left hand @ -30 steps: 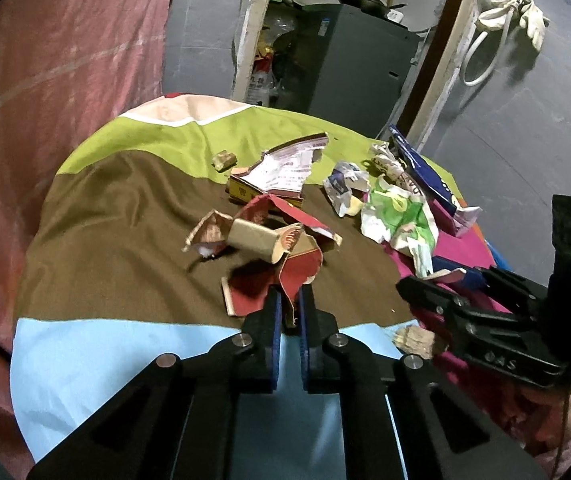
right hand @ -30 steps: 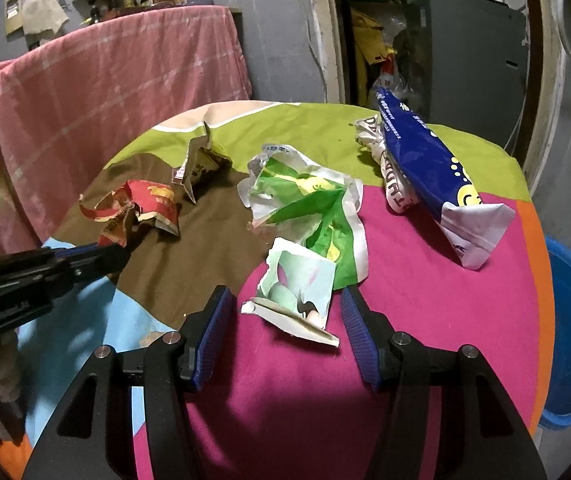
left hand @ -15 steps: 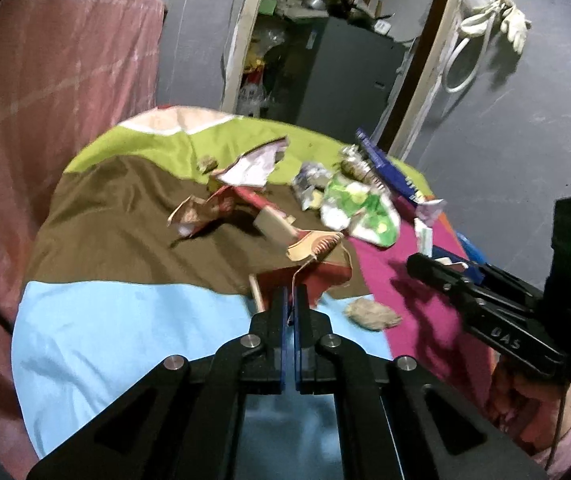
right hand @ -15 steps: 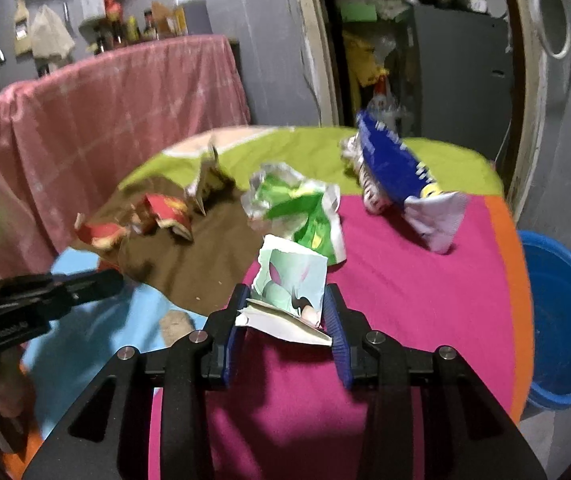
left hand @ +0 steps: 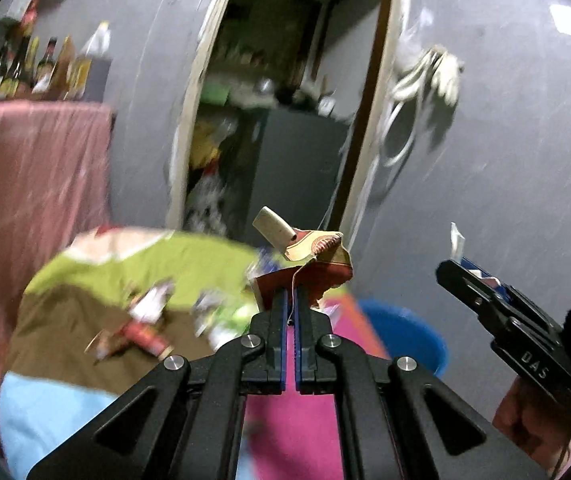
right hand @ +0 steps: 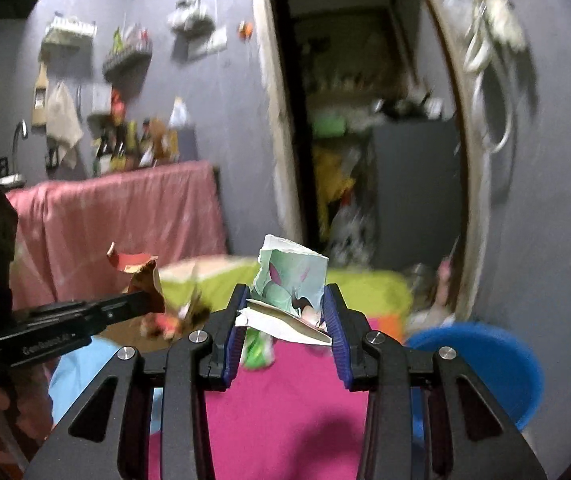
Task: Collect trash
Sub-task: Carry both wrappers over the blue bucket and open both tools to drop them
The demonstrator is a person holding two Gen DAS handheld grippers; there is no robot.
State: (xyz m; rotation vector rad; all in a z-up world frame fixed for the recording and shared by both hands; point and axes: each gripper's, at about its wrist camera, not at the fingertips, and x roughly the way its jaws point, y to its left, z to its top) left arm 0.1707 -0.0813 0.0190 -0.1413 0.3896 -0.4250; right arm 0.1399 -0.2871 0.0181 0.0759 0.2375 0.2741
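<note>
The left claw (left hand: 290,300) is pressed together on a torn red-and-tan carton scrap (left hand: 311,264), which hangs in the air above the far edge of the surface (left hand: 293,420), a pale cardboard tube (left hand: 273,230) jutting up from its top. The right claw (right hand: 285,308) pinches a torn pale-green paper wrapper (right hand: 291,280) between its blue pads, also clear of the cloth. In the left wrist view the right claw (left hand: 469,280) appears at the right with a white corner of its wrapper showing.

Under both lies the striped cloth of pink, light blue, brown and green. More trash stays there: a red crumpled packet (left hand: 141,334) on the brown band and a green wrapper (right hand: 259,346) just under the right claw. Both are blurred. A blue basin (right hand: 485,364) sits beyond the right edge of the surface, below its level. Behind stand a pink-draped counter (right hand: 125,216) with bottles (left hand: 17,68), an open doorway (right hand: 365,140) and a grey wall.
</note>
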